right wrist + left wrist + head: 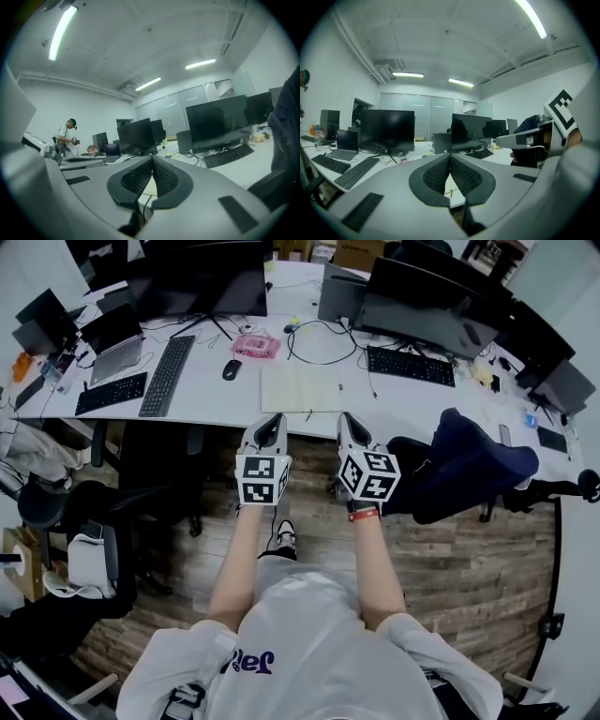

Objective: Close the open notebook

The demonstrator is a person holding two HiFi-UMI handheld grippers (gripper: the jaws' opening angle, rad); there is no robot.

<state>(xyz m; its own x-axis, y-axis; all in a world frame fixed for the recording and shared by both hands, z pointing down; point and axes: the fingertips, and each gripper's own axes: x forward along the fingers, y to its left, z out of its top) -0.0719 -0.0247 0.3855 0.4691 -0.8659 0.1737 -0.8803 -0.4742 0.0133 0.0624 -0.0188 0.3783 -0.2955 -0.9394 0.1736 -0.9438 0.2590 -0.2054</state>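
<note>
The open notebook lies flat with pale pages near the front edge of the white desk, between two keyboards. Both grippers hover side by side over the floor just short of that edge, pointing at the notebook. My left gripper is shut with nothing between its jaws, and so is my right gripper. In the left gripper view the pads of the left gripper meet, and a strip of the notebook shows below them. The right gripper view shows the right gripper likewise shut above the notebook.
Black keyboards, a mouse, a pink object, a looped cable and monitors crowd the desk. A chair with a dark blue jacket stands right, a black chair left. A person stands far off.
</note>
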